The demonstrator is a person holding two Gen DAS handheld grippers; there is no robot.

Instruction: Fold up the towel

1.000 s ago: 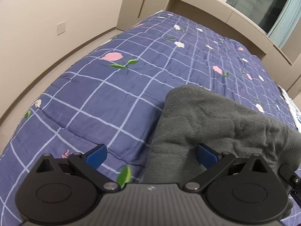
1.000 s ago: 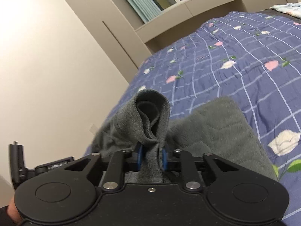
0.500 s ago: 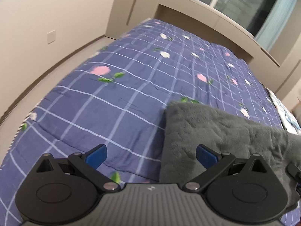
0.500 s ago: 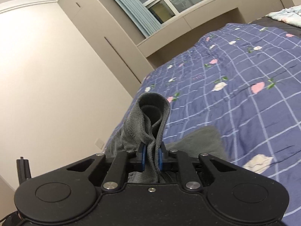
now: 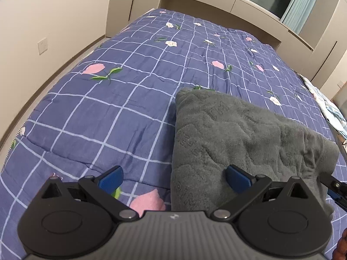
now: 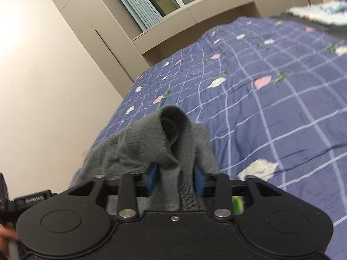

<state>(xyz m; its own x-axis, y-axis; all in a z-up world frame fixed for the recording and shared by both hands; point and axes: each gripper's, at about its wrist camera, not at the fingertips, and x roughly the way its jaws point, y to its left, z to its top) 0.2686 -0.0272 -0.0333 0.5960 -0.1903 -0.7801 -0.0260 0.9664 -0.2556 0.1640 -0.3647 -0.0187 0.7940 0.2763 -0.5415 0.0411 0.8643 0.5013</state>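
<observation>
Left gripper point(image 5: 173, 177), seen from its own wrist camera, stands with its blue-padded fingers point(image 5: 110, 176) spread wide and nothing between them; the right gripper point(image 6: 175, 179) has its two blue pads pressed close on a bunched fold of the towel. Whether the pads have slackened slightly cannot be told, as this view is blurred.

Largest item: the quilt point(image 5: 121, 99), dark blue with a pale grid and scattered pink and white flowers, which spreads ahead of and beneath both grippers and covers the bed. Beyond its far edge runs a beige cabinet ledge point(image 5: 238, 6) under a window with pale blue curtains point(image 6: 132, 2).

Next: the grey towel point(image 5: 238, 134), plush, with an embossed pattern. It lies flat on the quilt ahead and to the right of the left gripper, and its near left edge passes between that gripper's open fingers, so that the right finger hangs over the cloth and the left finger over bare quilt. In the right wrist view a raised loop of the same cloth stands up just ahead of the pads, and the rest trails off to the left.

Smallest: a light patterned cloth point(image 6: 321, 13) at the far right of the bed, well apart from the towel.
</observation>
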